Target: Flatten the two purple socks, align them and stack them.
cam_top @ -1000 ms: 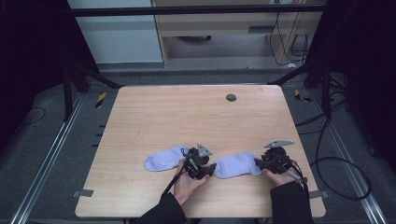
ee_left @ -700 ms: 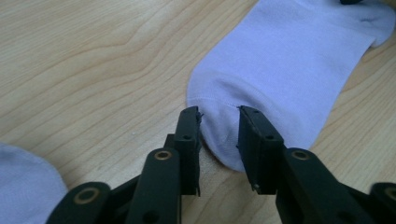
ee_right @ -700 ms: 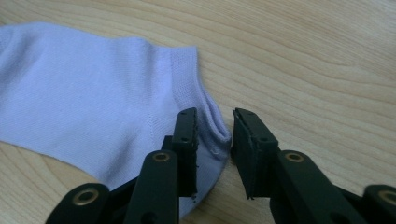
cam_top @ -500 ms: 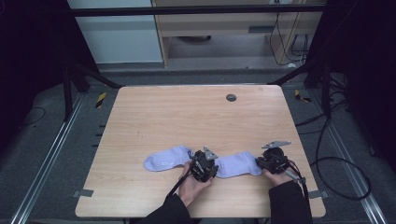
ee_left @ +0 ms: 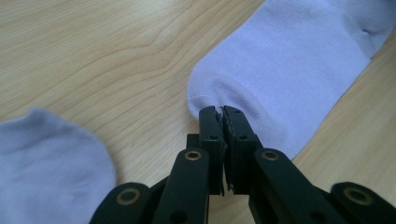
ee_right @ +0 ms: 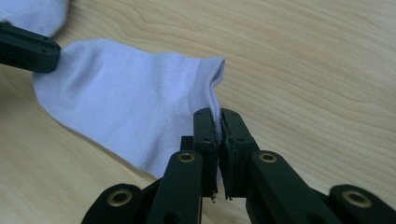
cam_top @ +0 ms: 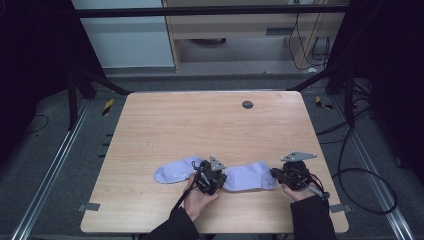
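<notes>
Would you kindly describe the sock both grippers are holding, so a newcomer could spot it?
On the light wooden table, near its front edge, lie two pale lilac fabric socks. The held sock is the right-hand one, stretched between the left gripper and right gripper; the other sock lies free.

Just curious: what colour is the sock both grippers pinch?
Pale lilac sock, plain; clearest in the left gripper view.

No text, label, brand or number can be read on the socks, on the grippers, on the table, or on the things behind it
</notes>
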